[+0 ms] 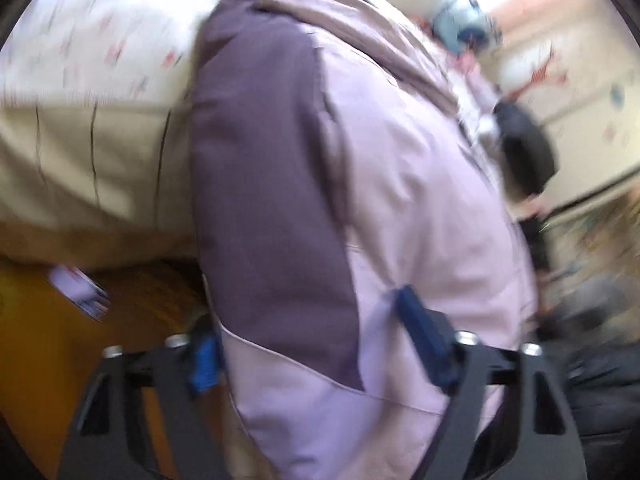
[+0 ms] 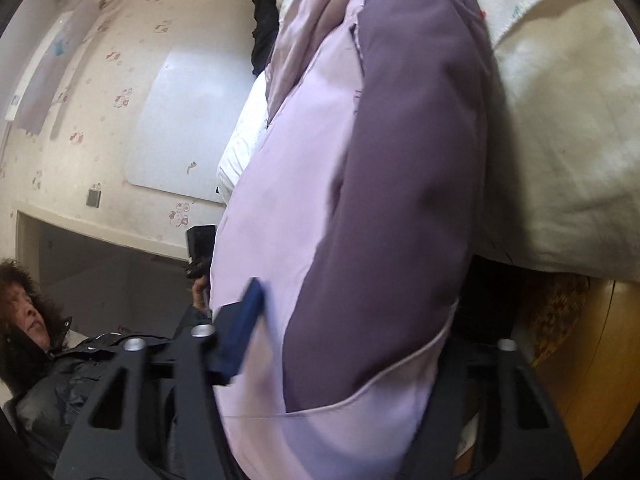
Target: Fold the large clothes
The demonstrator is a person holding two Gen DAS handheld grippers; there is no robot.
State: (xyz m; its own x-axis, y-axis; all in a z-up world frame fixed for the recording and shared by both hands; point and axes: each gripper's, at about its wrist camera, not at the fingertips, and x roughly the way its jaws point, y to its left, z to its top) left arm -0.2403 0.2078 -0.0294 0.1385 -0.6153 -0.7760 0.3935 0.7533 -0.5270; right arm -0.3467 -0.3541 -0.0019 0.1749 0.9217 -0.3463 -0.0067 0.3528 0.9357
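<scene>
A puffy jacket (image 1: 400, 184) in pale lilac with dark purple panels hangs bunched and fills the middle of both wrist views. In the blurred left wrist view my left gripper (image 1: 308, 328) has the jacket's lower part between its blue pads (image 1: 424, 336), which press into the fabric from both sides. In the right wrist view the jacket (image 2: 400, 160) also fills my right gripper (image 2: 352, 312). The right gripper's left blue pad (image 2: 240, 332) dents the lilac cloth. Its other finger is hidden behind the jacket.
A bed with a cream cover (image 2: 560, 160) and a floral sheet (image 1: 100, 40) lies behind the jacket. Brown wooden floor (image 1: 48, 360) shows below it. A person in a dark coat (image 2: 60, 380) stands at the left, before a patterned wall (image 2: 100, 100).
</scene>
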